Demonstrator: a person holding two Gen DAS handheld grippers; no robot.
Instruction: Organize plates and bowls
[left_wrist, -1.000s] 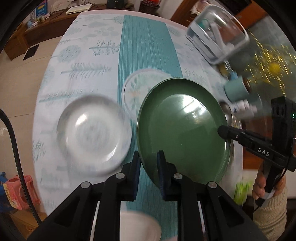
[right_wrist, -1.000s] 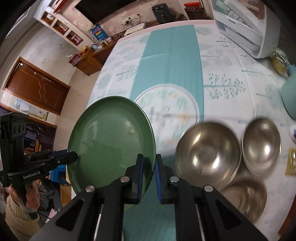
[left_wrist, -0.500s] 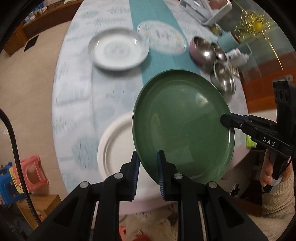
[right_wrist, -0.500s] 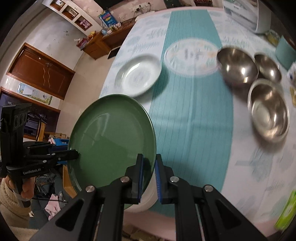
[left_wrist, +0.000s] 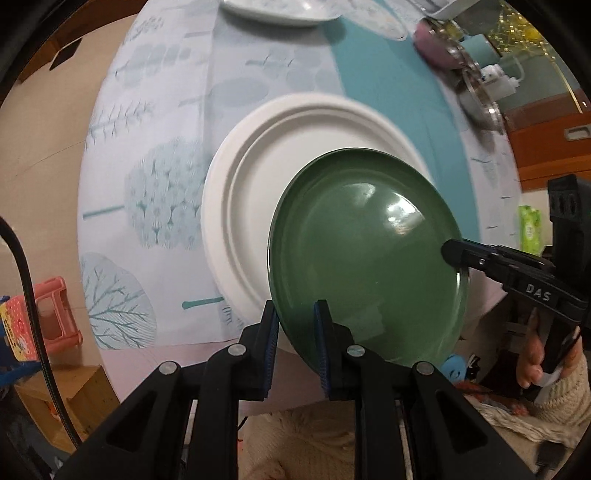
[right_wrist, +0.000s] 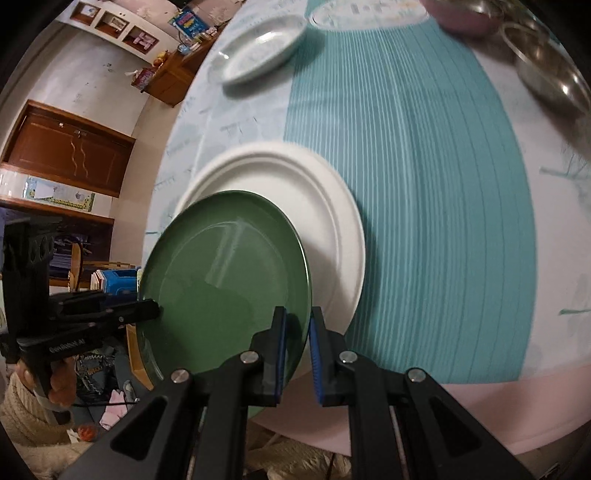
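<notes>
With both tongs, left (left_wrist: 294, 325) and right (right_wrist: 297, 332), pinching the green plate (left_wrist: 365, 258) over the white plate (left_wrist: 295, 147) at the worktop's near edge, lower it level, then release.

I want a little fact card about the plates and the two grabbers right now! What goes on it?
held thing: green plate
left gripper: shut on the green plate's near rim
right gripper: shut on the opposite rim
below it: big white plate near the table edge
green plate's place: partly over the white plate; contact cannot be told
farther back: small white plate
far right: steel bowl
cloth: teal runner
</notes>
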